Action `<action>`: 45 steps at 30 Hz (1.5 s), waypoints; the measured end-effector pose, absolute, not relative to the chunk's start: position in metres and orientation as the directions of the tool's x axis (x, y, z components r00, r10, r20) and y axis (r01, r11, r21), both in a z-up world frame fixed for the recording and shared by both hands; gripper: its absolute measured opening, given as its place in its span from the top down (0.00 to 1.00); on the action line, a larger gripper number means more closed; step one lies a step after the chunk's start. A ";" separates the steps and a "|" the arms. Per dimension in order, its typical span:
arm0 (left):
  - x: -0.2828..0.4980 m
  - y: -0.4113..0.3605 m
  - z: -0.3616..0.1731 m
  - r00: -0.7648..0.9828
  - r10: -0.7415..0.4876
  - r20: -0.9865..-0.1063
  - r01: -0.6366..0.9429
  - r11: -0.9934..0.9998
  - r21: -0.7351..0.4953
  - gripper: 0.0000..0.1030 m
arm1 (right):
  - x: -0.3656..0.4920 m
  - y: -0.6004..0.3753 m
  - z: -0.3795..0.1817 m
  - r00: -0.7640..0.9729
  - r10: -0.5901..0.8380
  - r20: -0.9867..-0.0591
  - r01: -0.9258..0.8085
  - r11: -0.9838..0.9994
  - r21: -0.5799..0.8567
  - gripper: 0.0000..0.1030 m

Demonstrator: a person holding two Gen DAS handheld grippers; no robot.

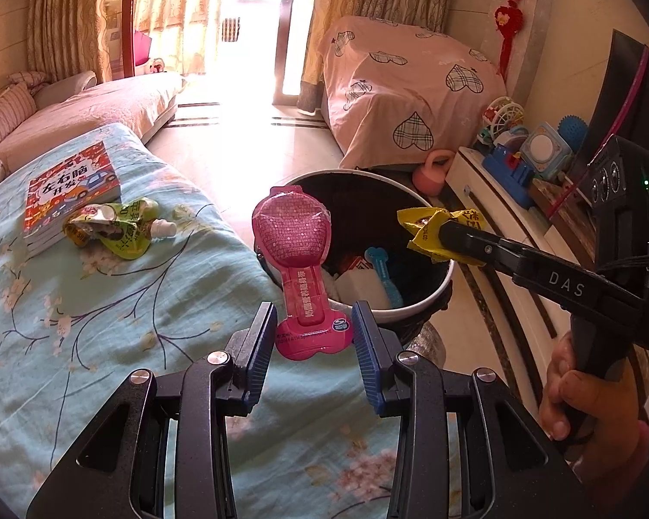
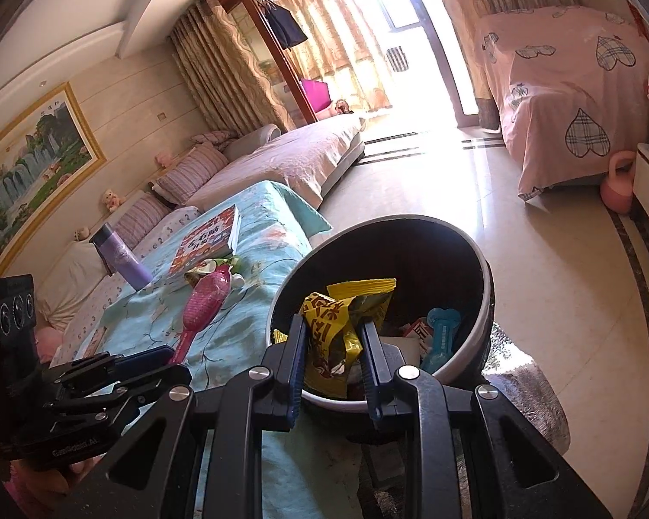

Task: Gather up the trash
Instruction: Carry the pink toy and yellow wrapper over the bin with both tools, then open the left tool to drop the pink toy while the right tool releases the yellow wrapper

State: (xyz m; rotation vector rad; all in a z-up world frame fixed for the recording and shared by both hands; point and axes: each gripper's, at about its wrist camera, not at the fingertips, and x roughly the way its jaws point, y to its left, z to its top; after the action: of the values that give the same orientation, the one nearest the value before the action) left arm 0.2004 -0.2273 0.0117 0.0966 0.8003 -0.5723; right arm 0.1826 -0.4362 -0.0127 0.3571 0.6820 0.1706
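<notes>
My left gripper (image 1: 313,328) is shut on the base of a pink spoon-shaped plastic package (image 1: 298,259), which stands upright at the near rim of the trash bin (image 1: 411,309). My right gripper (image 1: 437,233) is shut on a crumpled yellow snack wrapper (image 1: 419,225) and holds it over the bin's open mouth. The right wrist view shows the yellow wrapper (image 2: 337,324) between the blue pads of the right gripper (image 2: 333,337), above the bin (image 2: 476,337). A green drink pouch (image 1: 121,225) lies on the flowered blue cloth beside a book (image 1: 71,190).
The bin holds a blue package (image 1: 383,268) and white scraps. A purple flask (image 2: 119,259) stands on the cloth behind the book (image 2: 207,238). A pink kettlebell (image 1: 432,173) and a toy-laden cabinet (image 1: 510,216) lie right of the bin. A sofa runs along the left.
</notes>
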 end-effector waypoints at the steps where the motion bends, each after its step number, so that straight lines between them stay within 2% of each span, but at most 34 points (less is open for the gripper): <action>1: 0.201 -0.228 0.012 0.554 -0.448 -0.702 0.520 0.845 -0.129 0.66 | 0.184 -0.436 -0.012 0.766 0.268 -0.585 -0.038 0.926 0.376 0.77; 28: 0.222 -0.261 0.010 0.534 -0.451 -0.715 0.560 0.822 -0.100 0.66 | 0.200 -0.446 -0.017 0.767 0.237 -0.596 -0.003 0.931 0.366 0.77; 45: 0.250 -0.284 -0.001 0.515 -0.424 -0.745 0.558 0.825 -0.084 0.66 | 0.222 -0.449 -0.025 0.737 0.216 -0.641 0.014 0.942 0.334 0.77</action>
State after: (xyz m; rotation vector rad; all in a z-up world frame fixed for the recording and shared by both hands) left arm 0.2502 -0.2840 -0.0006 0.1743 0.8427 -0.5937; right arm 0.2217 -0.4490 -0.0252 0.3305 0.7374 0.1130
